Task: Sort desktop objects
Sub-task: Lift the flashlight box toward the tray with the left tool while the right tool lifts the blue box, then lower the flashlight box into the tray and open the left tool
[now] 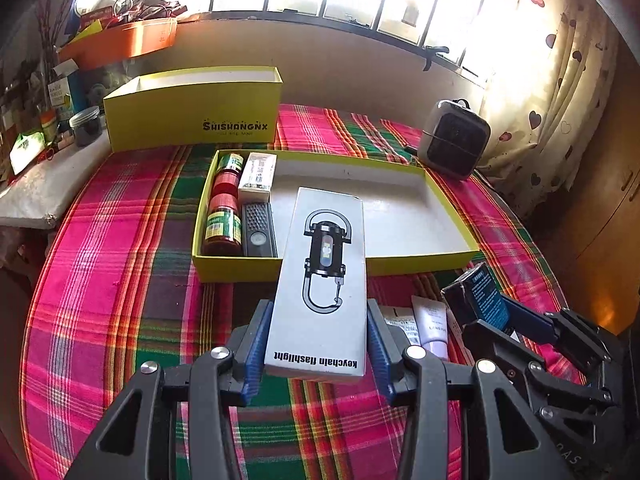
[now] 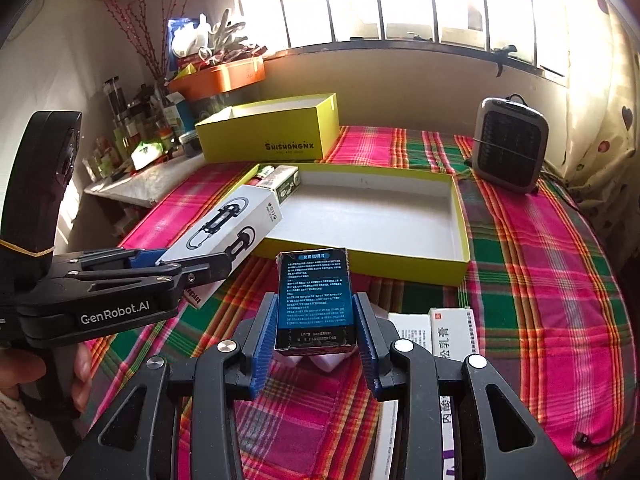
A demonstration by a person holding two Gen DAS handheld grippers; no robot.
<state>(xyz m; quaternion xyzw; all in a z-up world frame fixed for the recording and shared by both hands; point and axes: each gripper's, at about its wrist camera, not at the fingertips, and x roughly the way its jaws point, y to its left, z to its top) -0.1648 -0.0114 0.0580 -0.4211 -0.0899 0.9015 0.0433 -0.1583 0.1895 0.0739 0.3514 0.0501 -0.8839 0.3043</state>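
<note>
- The left gripper (image 1: 318,336) holds the white cardboard keychain-flashlight box (image 1: 320,276), blue fingers (image 1: 256,344) pinching its long sides near the printed end.
- The box's long axis runs from bottom centre of the left wrist frame toward the shallow yellow cardboard tray (image 1: 440,262); its far end already overlaps the tray's near wall.
- Jars and small boxes fill the tray's left end; bare floor lies mid-frame and to the right.
- The right gripper (image 2: 316,328) pinches a dark blue-printed rectangular box (image 2: 314,296), upright, short of the tray's near wall.
- Judgement: the left gripper is nearer; advance it forward, then release.
- The plaid-covered bench (image 1: 120,280) carries the tray.
</note>
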